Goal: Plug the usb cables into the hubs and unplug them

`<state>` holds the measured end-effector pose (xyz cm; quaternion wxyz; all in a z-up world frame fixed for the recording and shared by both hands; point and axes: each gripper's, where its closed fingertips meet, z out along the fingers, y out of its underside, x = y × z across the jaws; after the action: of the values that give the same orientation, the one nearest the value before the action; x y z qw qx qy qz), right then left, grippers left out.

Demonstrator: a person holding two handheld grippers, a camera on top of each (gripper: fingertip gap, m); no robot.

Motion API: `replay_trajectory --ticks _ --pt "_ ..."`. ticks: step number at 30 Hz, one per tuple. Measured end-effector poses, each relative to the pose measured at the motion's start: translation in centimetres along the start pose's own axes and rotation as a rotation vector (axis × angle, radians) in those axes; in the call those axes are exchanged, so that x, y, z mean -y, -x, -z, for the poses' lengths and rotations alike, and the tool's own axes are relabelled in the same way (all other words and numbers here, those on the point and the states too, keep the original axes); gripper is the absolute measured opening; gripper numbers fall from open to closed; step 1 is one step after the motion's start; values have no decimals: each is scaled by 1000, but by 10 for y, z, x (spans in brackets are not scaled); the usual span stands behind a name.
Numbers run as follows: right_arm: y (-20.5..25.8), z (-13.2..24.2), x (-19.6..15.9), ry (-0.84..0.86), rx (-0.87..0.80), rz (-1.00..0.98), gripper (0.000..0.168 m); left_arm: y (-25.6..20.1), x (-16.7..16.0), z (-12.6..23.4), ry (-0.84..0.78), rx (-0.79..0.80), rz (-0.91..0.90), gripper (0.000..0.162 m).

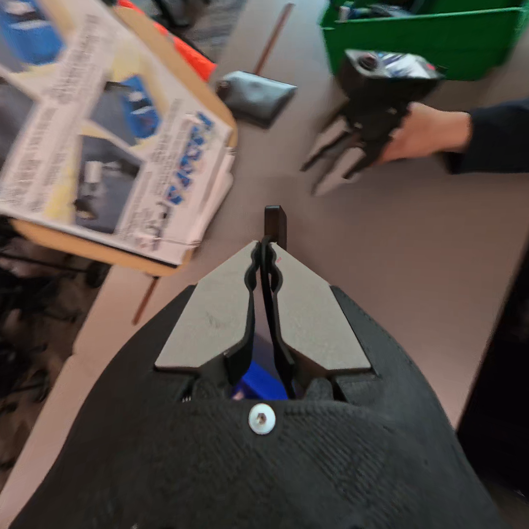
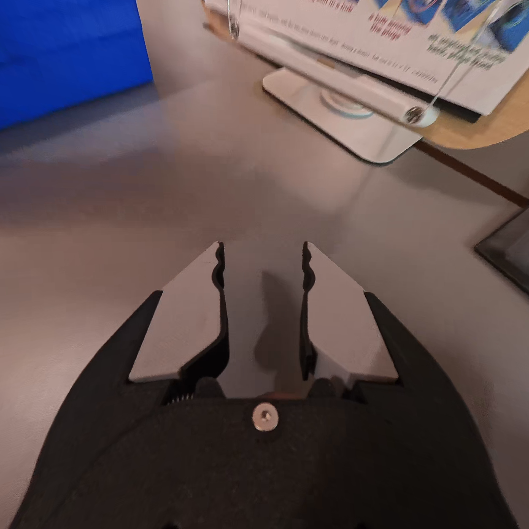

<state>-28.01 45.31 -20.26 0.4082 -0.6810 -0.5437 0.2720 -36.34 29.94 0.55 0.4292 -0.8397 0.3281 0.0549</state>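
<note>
Strap (image 1: 266, 289): thin, black, pinched between the closed fingers of the left tool (image 1: 265, 246), running back toward the tool's body. A dark block (image 1: 275, 226) stands just past the tips; whether it joins the strap, cannot tell. Judgement: keep the pinch steady, move slowly.

Right tool (image 2: 262, 248): jaws apart, empty, above bare tabletop (image 2: 143, 200). Near it: white stand base (image 2: 329, 114) under a printed board (image 1: 114, 128); blue box (image 2: 65, 57) at far left. Green bin (image 1: 423, 40) well apart.
</note>
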Motion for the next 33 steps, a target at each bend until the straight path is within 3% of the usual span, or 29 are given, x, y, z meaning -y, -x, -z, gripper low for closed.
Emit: replay_trajectory --ticks 7,11,18,21,24,28,33 --pt "-14 21 21 -151 49 -175 53 -151 -31 -54 124 -471 -2 2" --pt "-15 23 22 -159 58 -189 53 -180 -47 -70 201 -601 -44 2" --pt "-13 21 20 -133 33 -139 52 -116 -109 -152 422 -323 -74 23" --pt "-13 20 20 -128 32 -133 52 -105 -106 -164 371 -305 24 25" --pt "-13 20 19 -125 33 -132 52 -84 -91 -151 297 -255 75 34" --pt "-14 21 20 -127 29 -129 52 -39 -76 -108 207 -129 106 39" --pt "-12 20 19 -123 29 -125 51 25 -94 -42 158 41 216 38"
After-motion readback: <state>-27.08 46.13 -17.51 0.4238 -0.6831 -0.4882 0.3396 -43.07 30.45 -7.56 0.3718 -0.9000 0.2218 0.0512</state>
